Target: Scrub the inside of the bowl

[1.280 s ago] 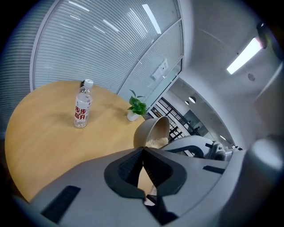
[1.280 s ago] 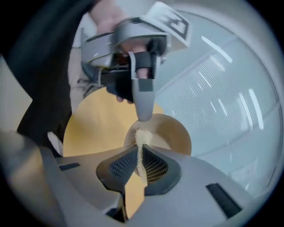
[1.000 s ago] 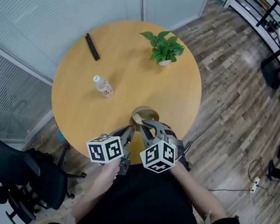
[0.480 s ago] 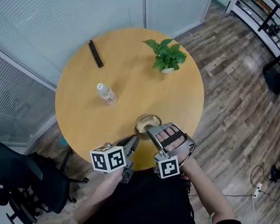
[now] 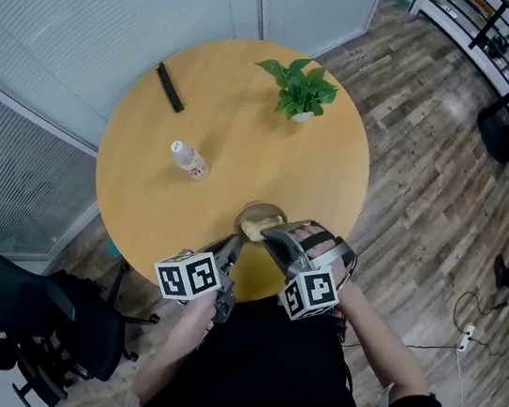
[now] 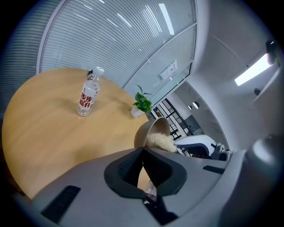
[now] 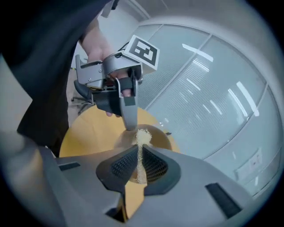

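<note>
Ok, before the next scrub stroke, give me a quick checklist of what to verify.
1. Left gripper jaws shut on the bowl rim: ok.
2. Right gripper jaws shut on the scrubber: ok.
3. Scrubber reaching inside the bowl: ok.
4. Bottle and plant well clear of the bowl: ok.
5. Bowl's base resting on the table: cannot tell, the grippers cover it.

You have a round wooden tabletop (image 5: 246,130) in front of you. A small potted plant (image 5: 298,89) stands near its far right edge, and a flat black bar (image 5: 169,86) lies near its far left edge. A water bottle (image 5: 188,159) stands upright left of centre. The bowl (image 5: 257,217) sits tipped at the near edge.
</note>
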The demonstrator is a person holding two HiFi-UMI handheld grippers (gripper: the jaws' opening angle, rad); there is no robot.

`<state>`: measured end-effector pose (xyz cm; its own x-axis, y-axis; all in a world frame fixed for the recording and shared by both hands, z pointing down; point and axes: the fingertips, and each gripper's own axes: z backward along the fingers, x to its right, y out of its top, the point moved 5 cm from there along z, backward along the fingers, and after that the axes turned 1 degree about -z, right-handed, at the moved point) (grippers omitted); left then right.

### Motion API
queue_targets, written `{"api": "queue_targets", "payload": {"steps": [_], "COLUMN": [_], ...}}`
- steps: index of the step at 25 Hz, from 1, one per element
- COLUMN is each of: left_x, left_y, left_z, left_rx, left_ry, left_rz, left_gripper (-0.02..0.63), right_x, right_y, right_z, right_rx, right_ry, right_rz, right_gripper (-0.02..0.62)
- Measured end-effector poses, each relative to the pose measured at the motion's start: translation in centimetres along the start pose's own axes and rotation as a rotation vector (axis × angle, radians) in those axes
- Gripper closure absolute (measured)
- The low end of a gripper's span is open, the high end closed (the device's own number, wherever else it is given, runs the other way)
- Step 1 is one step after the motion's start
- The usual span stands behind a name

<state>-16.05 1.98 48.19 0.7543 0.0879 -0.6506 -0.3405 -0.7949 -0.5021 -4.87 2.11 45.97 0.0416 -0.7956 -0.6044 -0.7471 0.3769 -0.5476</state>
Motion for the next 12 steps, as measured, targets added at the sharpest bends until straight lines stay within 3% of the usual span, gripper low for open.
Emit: {"api": "queue_targets", "payload": {"steps": [3,5,7,9,12], "left_x": [0.5,0.9,1.1,1.2,0.9], "left_y": [-0.4,-0.3,0.0,0.3,0.4], "left_z": [-0.2,-0.2,-0.2,-0.1,-0.2], "left_rx": [0.006,0.028,0.054,0.074,0.078], "left_ry": [-0.025,-0.036,-0.037,-0.034,-0.025], "left_rz": [0.007,0.009,-0.003,-0.026,-0.04], "left_gripper": [0.592,0.592,0.592,0.592,0.592], "right_x": [1.7,1.7,1.3,0.7,-0.3], "right_y": [0.2,0.0,-0.6,-1.1,-1.4], "right_z": [0.1,-0.6,-1.2,-1.5,-1.9], "right_rx": [-0.022,-0.059,-0.097,-0.109,-0.075], "right_ry": [-0.127,-0.167,-0.168,-0.142,-0.022], "right_rz": [0.156,0.257,0.262,0.119,-0.281], "right_gripper": [0.558,0.558,0.558,0.558,0.558]}}
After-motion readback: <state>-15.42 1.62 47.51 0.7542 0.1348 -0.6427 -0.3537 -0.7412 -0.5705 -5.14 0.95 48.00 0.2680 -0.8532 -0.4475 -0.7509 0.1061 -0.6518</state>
